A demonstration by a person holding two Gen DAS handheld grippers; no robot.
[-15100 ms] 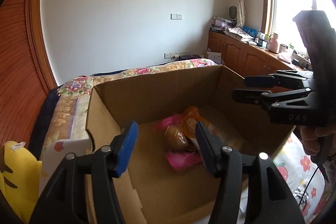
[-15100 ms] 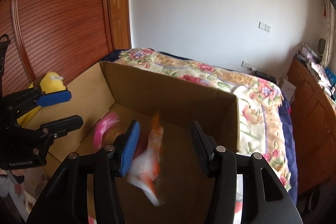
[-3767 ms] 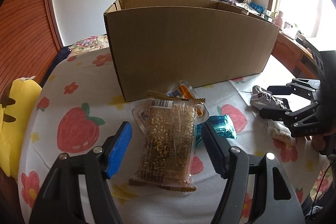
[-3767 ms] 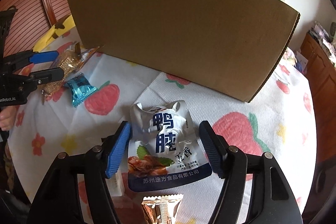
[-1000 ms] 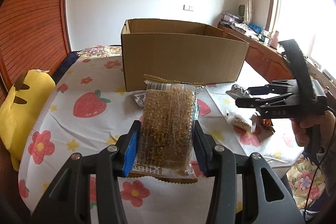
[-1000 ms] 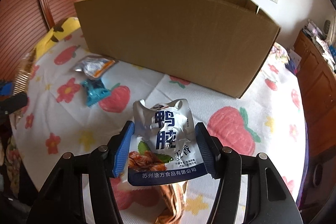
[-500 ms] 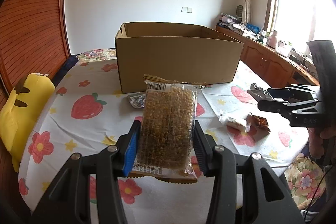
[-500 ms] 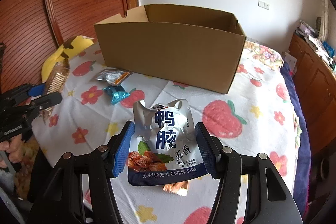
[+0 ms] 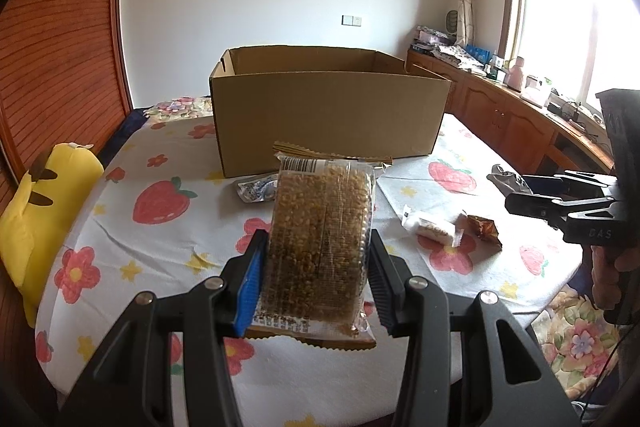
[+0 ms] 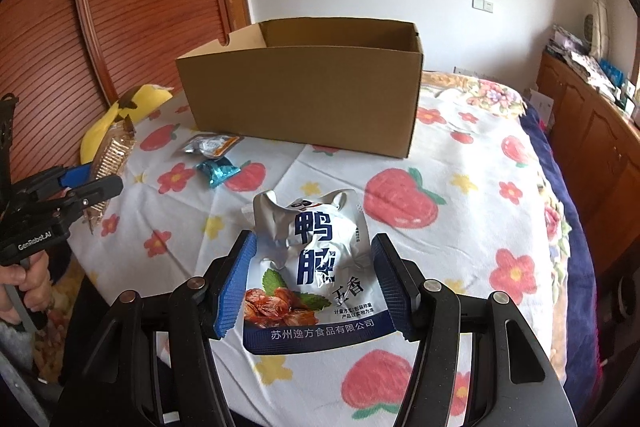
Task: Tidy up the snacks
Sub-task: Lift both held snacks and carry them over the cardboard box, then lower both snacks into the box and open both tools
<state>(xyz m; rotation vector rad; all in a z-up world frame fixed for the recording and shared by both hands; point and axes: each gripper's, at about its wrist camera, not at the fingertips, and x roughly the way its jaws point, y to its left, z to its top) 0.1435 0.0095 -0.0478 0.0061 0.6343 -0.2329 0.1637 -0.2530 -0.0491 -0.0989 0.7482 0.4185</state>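
Note:
My left gripper (image 9: 316,279) is shut on a clear pack of brown grain snack (image 9: 320,243), held above the table's near edge. My right gripper (image 10: 314,279) is shut on a silver and blue duck snack pouch (image 10: 312,267), held above the table. The open cardboard box (image 9: 328,115) stands at the far side of the table; it also shows in the right wrist view (image 10: 300,95). The right gripper shows at the right of the left wrist view (image 9: 560,199). The left gripper with its pack shows at the left of the right wrist view (image 10: 88,183).
On the fruit-print tablecloth (image 9: 160,227) lie a silver pouch (image 10: 208,145), a blue wrapped sweet (image 10: 218,171), a white bar (image 9: 434,229) and a brown wrapper (image 9: 482,229). A yellow plush toy (image 9: 36,211) sits at the left. Wooden cabinets (image 9: 520,131) line the right wall.
Both grippers have pulled back and up from the table with their snacks held. The box looks smaller and farther away than half a second ago.

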